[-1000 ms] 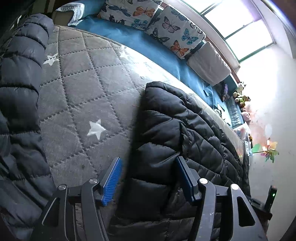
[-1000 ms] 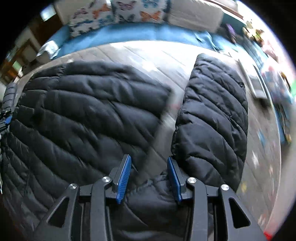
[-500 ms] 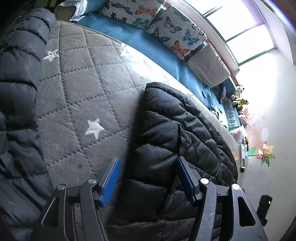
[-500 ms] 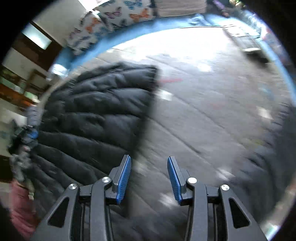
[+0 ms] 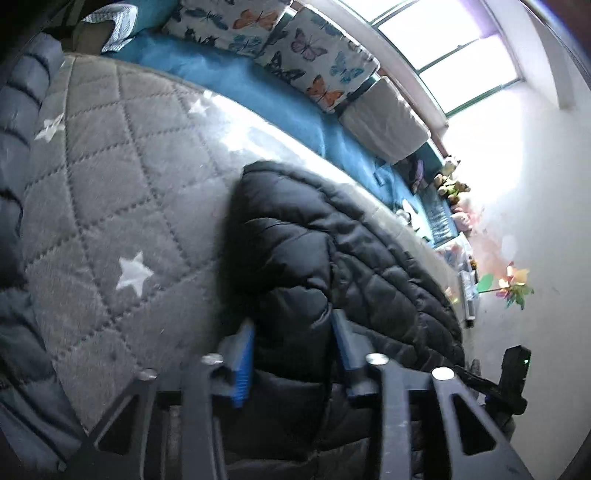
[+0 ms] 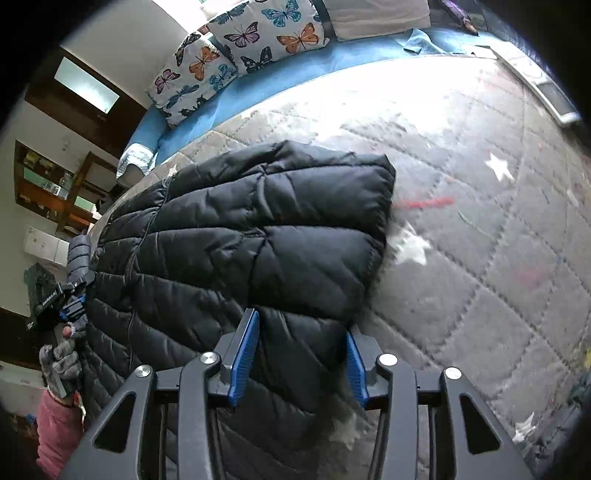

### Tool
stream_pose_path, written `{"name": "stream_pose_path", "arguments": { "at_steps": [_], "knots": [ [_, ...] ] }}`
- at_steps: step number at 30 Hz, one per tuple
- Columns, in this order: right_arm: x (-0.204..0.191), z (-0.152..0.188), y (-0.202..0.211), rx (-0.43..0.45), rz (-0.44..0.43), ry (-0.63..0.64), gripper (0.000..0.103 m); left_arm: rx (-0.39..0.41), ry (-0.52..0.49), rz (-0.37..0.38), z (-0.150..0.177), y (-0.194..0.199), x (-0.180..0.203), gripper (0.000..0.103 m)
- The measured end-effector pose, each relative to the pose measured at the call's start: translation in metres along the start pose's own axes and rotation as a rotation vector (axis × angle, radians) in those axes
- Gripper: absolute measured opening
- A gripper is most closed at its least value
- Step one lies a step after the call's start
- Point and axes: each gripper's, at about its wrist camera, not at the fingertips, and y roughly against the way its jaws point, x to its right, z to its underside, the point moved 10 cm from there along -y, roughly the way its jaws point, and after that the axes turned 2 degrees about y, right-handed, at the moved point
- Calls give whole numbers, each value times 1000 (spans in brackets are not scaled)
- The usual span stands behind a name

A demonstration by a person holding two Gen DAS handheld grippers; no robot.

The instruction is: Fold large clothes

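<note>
I judge I'm mid-fold: the black puffer jacket [image 6: 251, 236] lies on the grey quilted bed [image 6: 480, 258], and each hand-held gripper straddles an edge of it. The right hand-held gripper [image 6: 301, 354] sits at 6 o'clock, jaws apart around the padded fabric, not pinching; the left hand-held gripper [image 5: 293, 350] likewise brackets the jacket, whether clamped I cannot tell. Next I'd close both and lift the edge across toward 12 o'clock.

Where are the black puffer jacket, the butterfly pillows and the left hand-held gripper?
black puffer jacket [image 6: 258, 236], right wrist view, middle of the quilted panel.
butterfly pillows [image 6: 273, 31], right wrist view, face of the larger pillow.
left hand-held gripper [image 5: 293, 354], left wrist view, between its fingertips.
</note>
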Motion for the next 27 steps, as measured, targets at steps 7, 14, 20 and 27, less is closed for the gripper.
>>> {"name": "stream_pose_path", "arguments": {
  "at_steps": [7, 14, 20, 27],
  "knots": [
    [-22, -38, 15, 135, 5, 62, 33, 140, -109, -88, -33, 11, 22, 29],
    [-2, -20, 5, 63, 108, 61, 37, 43, 38, -72, -21, 4, -7, 38],
    [-31, -1, 53, 75, 126, 191, 37, 93, -74, -45, -6, 68, 12, 38],
    [-66, 68, 55, -7, 97, 329, 38, 96, -114, -62, 52, 121, -12, 39]
  ]
}}
